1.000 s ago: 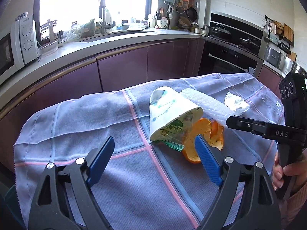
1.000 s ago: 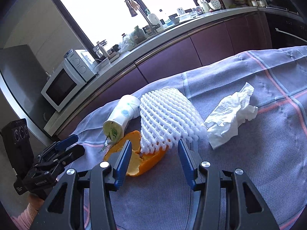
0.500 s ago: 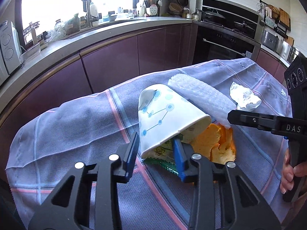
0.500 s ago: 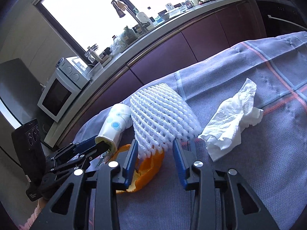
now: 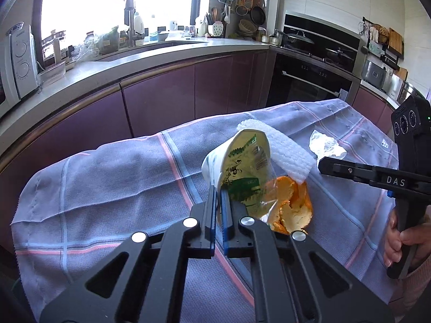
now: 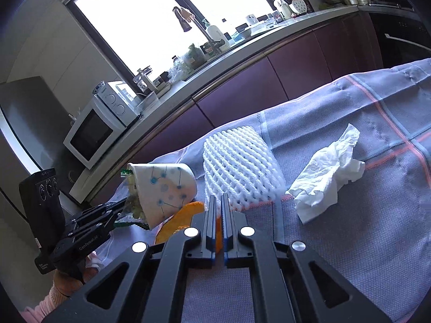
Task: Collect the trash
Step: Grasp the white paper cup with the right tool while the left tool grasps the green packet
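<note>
The left gripper [image 5: 218, 192] has just closed, pinching the paper cup's [image 5: 215, 161] rim and tilting it above the cloth [image 5: 107, 183]. The right gripper [image 6: 218, 202] has just closed on the orange peel [image 6: 188, 211], near the foam net [image 6: 239, 167]; a crumpled tissue [image 6: 326, 177] lies right.

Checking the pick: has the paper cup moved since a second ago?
Yes. The paper cup has tipped up: it lay mouth-down over the orange peel, now its mouth faces the left tool, which has just closed on its rim.
</note>
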Demonstrator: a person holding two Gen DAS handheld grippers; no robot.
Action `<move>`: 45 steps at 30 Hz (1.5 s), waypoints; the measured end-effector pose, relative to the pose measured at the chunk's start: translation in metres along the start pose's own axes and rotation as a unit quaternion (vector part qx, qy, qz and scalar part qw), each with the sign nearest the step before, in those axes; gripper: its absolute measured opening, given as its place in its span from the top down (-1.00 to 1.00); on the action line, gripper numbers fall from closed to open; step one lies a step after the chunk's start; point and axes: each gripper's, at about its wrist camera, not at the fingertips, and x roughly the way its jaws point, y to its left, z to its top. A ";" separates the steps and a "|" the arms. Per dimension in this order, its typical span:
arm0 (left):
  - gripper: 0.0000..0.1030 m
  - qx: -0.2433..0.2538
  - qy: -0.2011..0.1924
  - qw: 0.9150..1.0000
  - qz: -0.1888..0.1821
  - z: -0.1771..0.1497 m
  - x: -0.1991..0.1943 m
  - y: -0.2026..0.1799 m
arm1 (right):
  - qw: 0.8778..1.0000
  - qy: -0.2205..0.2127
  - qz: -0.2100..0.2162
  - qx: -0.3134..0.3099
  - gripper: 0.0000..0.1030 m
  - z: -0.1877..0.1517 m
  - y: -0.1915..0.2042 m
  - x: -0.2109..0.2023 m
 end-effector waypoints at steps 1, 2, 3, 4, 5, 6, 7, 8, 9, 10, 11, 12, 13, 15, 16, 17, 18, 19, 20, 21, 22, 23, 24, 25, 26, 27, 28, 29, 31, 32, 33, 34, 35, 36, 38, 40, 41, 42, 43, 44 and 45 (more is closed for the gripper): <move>0.93 0.000 -0.005 1.000 0.002 -0.002 -0.006 0.000 | 1.000 -0.002 0.002 -0.005 0.95 -0.001 0.002 -0.003; 0.93 0.000 -0.009 1.000 0.002 -0.003 -0.012 0.001 | 1.000 -0.003 0.004 -0.008 0.95 -0.001 0.004 -0.006; 0.93 0.000 -0.012 1.000 0.001 -0.005 -0.019 0.001 | 1.000 -0.004 0.005 -0.011 0.95 -0.001 0.005 -0.008; 0.93 -0.001 -0.015 1.000 0.000 -0.007 -0.025 0.002 | 1.000 -0.005 0.004 -0.013 0.95 -0.002 0.007 -0.010; 0.93 -0.002 -0.016 1.000 -0.003 -0.009 -0.031 0.003 | 1.000 -0.004 0.001 -0.018 0.95 -0.003 0.009 -0.012; 0.92 -0.003 -0.017 1.000 -0.006 -0.011 -0.035 0.002 | 1.000 -0.001 0.004 -0.023 0.95 -0.004 0.012 -0.013; 0.92 -0.005 -0.019 1.000 -0.006 -0.013 -0.039 0.002 | 1.000 0.002 0.011 -0.026 0.93 -0.004 0.016 -0.013; 0.93 -0.005 -0.020 1.000 -0.006 -0.016 -0.042 0.002 | 0.999 0.007 0.020 -0.032 0.87 -0.006 0.022 -0.014; 0.93 -0.005 -0.019 1.000 -0.006 -0.019 -0.044 0.002 | 0.999 0.013 0.030 -0.041 0.82 -0.008 0.029 -0.014; 0.93 -0.004 -0.019 1.000 -0.007 -0.021 -0.045 0.001 | 0.998 0.021 0.040 -0.054 0.74 -0.011 0.037 -0.014; 0.92 -0.002 -0.019 1.000 -0.006 -0.023 -0.045 -0.001 | 0.996 0.023 0.049 -0.065 0.55 -0.015 0.047 -0.015; 0.92 -0.001 -0.018 1.000 -0.007 -0.025 -0.046 -0.003 | 0.995 0.026 0.056 -0.073 0.37 -0.019 0.055 -0.015; 0.92 0.000 -0.017 1.000 -0.011 -0.027 -0.047 -0.006 | 0.994 0.030 0.065 -0.080 0.36 -0.022 0.063 -0.014; 0.90 0.002 -0.016 1.000 -0.014 -0.029 -0.046 -0.011 | 0.992 0.037 0.085 -0.082 0.35 -0.027 0.075 -0.012; 0.90 0.005 -0.015 1.000 -0.016 -0.030 -0.046 -0.014 | 0.992 0.038 0.094 -0.078 0.32 -0.029 0.078 -0.011; 0.89 0.008 -0.014 1.000 -0.017 -0.032 -0.045 -0.018 | 0.992 0.039 0.097 -0.073 0.25 -0.030 0.081 -0.009; 0.88 0.012 -0.012 1.000 -0.019 -0.034 -0.044 -0.022 | 0.992 0.041 0.098 -0.066 0.23 -0.030 0.081 -0.008; 0.88 0.016 -0.010 1.000 -0.019 -0.035 -0.043 -0.026 | 0.992 0.045 0.100 -0.058 0.23 -0.031 0.080 -0.007; 0.87 0.020 -0.009 1.000 -0.019 -0.037 -0.043 -0.030 | 0.993 0.045 0.097 -0.052 0.24 -0.031 0.078 -0.006; 0.87 0.022 -0.008 1.000 -0.019 -0.039 -0.042 -0.032 | 0.994 0.044 0.091 -0.047 0.24 -0.033 0.075 -0.006; 0.86 0.024 -0.008 0.999 -0.019 -0.039 -0.041 -0.033 | 0.994 0.048 0.087 -0.042 0.25 -0.033 0.073 -0.005; 0.86 0.025 -0.007 0.999 -0.020 -0.040 -0.041 -0.034 | 0.995 0.052 0.083 -0.036 0.31 -0.035 0.069 -0.003; 0.86 0.024 -0.007 0.999 -0.020 -0.040 -0.040 -0.035 | 0.995 0.057 0.078 -0.031 0.45 -0.036 0.066 -0.002; 0.86 0.023 -0.006 0.999 -0.021 -0.040 -0.040 -0.035 | 0.995 0.063 0.074 -0.027 0.50 -0.038 0.063 0.000; 0.86 0.023 -0.005 0.999 -0.022 -0.041 -0.039 -0.035 | 0.995 0.068 0.073 -0.023 0.54 -0.039 0.061 0.003; 0.86 0.023 -0.004 0.999 -0.022 -0.042 -0.039 -0.036 | 0.994 0.072 0.074 -0.020 0.69 -0.041 0.058 0.004; 0.86 0.024 -0.003 0.999 -0.022 -0.041 -0.038 -0.036 | 0.994 0.077 0.077 -0.018 0.76 -0.043 0.056 0.005; 0.85 0.024 -0.001 0.999 -0.022 -0.042 -0.037 -0.036 | 0.993 0.080 0.081 -0.016 0.86 -0.045 0.055 0.006; 0.85 0.024 0.001 0.999 -0.022 -0.043 -0.037 -0.036 | 0.993 0.078 0.085 -0.013 0.89 -0.048 0.052 0.004; 0.85 0.024 0.002 0.999 -0.021 -0.044 -0.037 -0.036 | 0.993 0.076 0.087 -0.014 0.90 -0.050 0.050 0.001; 0.85 0.024 0.003 1.000 -0.020 -0.044 -0.037 -0.035 | 0.993 0.073 0.090 -0.013 0.90 -0.050 0.050 -0.002; 0.85 0.023 0.004 1.000 -0.019 -0.044 -0.037 -0.035 | 0.993 0.071 0.094 -0.014 0.90 -0.050 0.049 -0.005; 0.85 0.022 0.005 1.000 -0.019 -0.044 -0.036 -0.034 | 0.993 0.067 0.094 -0.016 0.91 -0.050 0.050 -0.009; 0.85 0.021 0.006 1.000 -0.017 -0.044 -0.036 -0.033 | 0.993 0.063 0.094 -0.016 0.92 -0.049 0.049 -0.013; 0.85 0.017 0.007 1.000 -0.017 -0.045 -0.036 -0.032 | 0.994 0.057 0.097 -0.015 0.92 -0.049 0.046 -0.023; 0.85 0.015 0.007 1.000 -0.012 -0.046 -0.036 -0.030 | 0.994 0.050 0.099 -0.013 0.93 -0.049 0.044 -0.031; 0.85 0.013 0.008 1.000 -0.011 -0.047 -0.035 -0.029 | 0.994 0.048 0.101 -0.011 0.93 -0.050 0.042 -0.035; 0.86 0.011 0.008 1.000 -0.010 -0.048 -0.035 -0.027 | 0.994 0.047 0.100 -0.009 0.93 -0.050 0.040 -0.038; 0.88 0.009 0.008 1.000 -0.008 -0.049 -0.035 -0.026 | 0.994 0.045 0.099 -0.007 0.93 -0.050 0.038 -0.040; 0.88 0.008 0.007 1.000 -0.004 -0.050 -0.035 -0.025 | 0.994 0.044 0.100 -0.004 0.93 -0.051 0.036 -0.042; 0.90 0.006 0.007 1.000 -0.001 -0.052 -0.036 -0.023 | 0.994 0.042 0.101 0.000 0.93 -0.052 0.034 -0.045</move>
